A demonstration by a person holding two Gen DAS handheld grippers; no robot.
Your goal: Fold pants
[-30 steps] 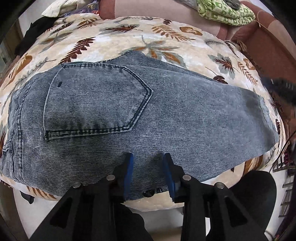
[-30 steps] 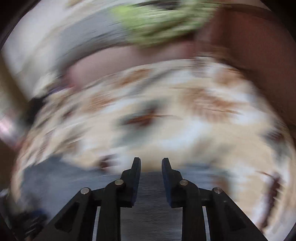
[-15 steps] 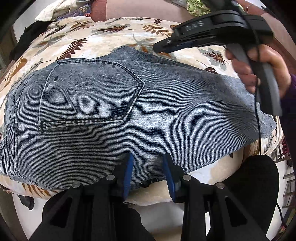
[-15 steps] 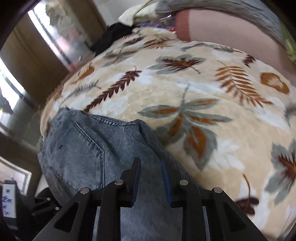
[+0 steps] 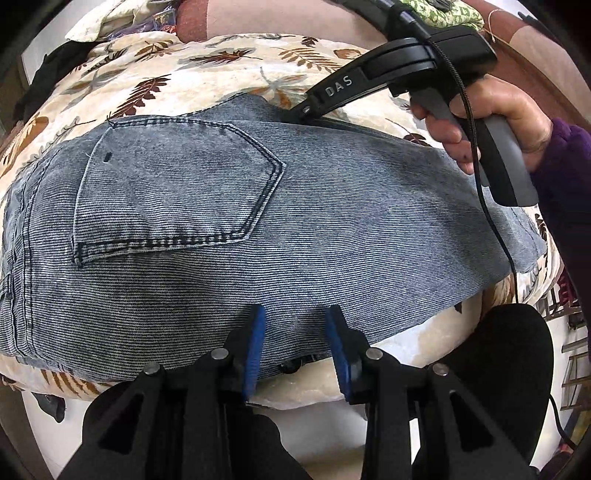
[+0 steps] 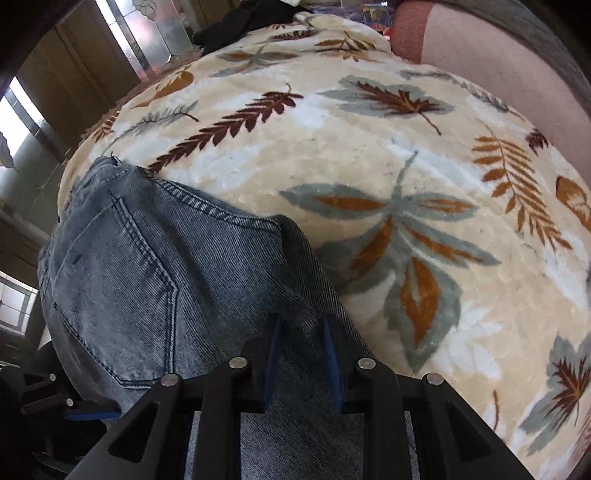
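Observation:
Blue-grey denim pants (image 5: 258, 229) lie folded on a leaf-patterned blanket (image 5: 207, 74), back pocket (image 5: 177, 192) facing up. My left gripper (image 5: 293, 314) is open, its blue pads over the near edge of the denim. My right gripper (image 6: 301, 325) is open and pressed down onto the far edge of the pants (image 6: 166, 280), with denim between its pads. It also shows in the left wrist view (image 5: 306, 110), held by a hand (image 5: 491, 114), its tip at the far edge of the fabric.
The blanket (image 6: 369, 166) covers a sofa seat with a pink backrest (image 6: 498, 51). A green patterned cloth (image 5: 450, 11) lies on the backrest. A black chair or stool (image 5: 509, 354) stands by the front right. Wooden doors with glass (image 6: 122, 44) are at the left.
My right gripper has swung in from the right and come down onto the far edge of the pants. My left gripper has barely moved.

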